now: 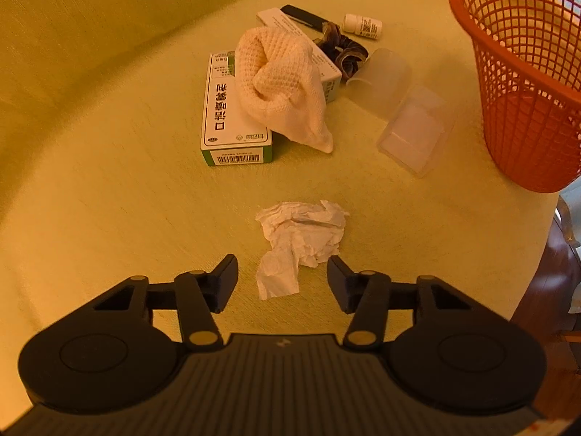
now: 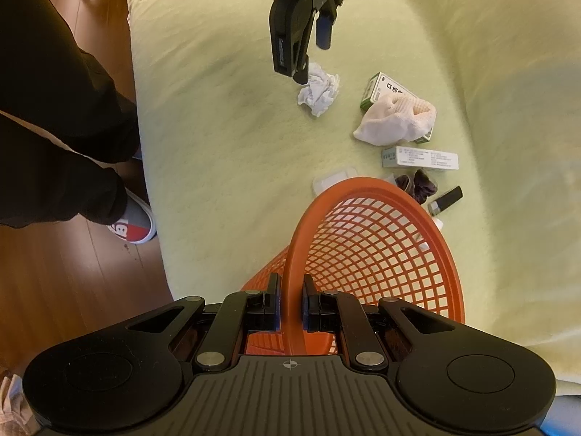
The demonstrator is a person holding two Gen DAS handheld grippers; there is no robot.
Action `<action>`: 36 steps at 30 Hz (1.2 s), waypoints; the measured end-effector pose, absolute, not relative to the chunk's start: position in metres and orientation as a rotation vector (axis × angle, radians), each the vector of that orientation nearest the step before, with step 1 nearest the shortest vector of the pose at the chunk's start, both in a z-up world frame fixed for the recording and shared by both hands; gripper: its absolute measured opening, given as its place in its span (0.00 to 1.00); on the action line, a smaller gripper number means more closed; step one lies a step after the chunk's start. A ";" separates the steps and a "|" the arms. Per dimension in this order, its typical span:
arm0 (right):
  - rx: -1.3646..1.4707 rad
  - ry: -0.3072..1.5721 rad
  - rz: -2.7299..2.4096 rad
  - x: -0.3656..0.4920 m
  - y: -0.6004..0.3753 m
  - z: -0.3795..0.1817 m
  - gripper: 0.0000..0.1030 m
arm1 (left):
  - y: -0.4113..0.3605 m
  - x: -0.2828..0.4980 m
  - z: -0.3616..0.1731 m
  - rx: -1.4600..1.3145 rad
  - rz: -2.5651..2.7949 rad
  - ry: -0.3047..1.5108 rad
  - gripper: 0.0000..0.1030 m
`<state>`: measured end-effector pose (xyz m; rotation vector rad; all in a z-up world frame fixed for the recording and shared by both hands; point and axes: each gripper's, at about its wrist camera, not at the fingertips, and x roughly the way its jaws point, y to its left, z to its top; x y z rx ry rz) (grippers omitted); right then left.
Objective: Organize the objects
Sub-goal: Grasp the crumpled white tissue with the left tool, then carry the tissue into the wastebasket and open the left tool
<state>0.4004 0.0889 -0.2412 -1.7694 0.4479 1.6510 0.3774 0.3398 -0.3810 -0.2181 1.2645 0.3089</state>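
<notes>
A crumpled white tissue (image 1: 301, 243) lies on the yellow-green bedcover, its near end between the fingers of my left gripper (image 1: 283, 272), which stands open around it without touching. The right wrist view shows the same tissue (image 2: 319, 89) just beyond the left gripper (image 2: 312, 61), which hangs over it. My right gripper (image 2: 290, 307) is shut on the rim of the orange mesh basket (image 2: 366, 250). That basket (image 1: 523, 72) stands at the right in the left wrist view.
Behind the tissue lie a green-and-white medicine box (image 1: 232, 120), a cream knitted cloth (image 1: 287, 91) draped over it, a second box, a dark scrunchie (image 1: 345, 51), a small white bottle (image 1: 363, 25), a clear plastic lid (image 1: 414, 130) and a cup. A person's leg and shoe (image 2: 134, 225) stand on the wood floor.
</notes>
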 end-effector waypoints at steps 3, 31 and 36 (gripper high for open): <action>-1.766 0.451 1.648 0.401 0.090 -0.241 0.07 | 0.342 0.381 -0.389 -0.215 0.311 1.275 0.37; -1.727 0.467 1.645 0.408 0.090 -0.241 0.07 | 0.338 0.402 -0.225 -0.176 0.128 0.938 0.01; -1.728 0.460 1.654 0.409 0.089 -0.241 0.07 | 0.321 0.428 -0.221 -0.169 0.050 0.917 0.01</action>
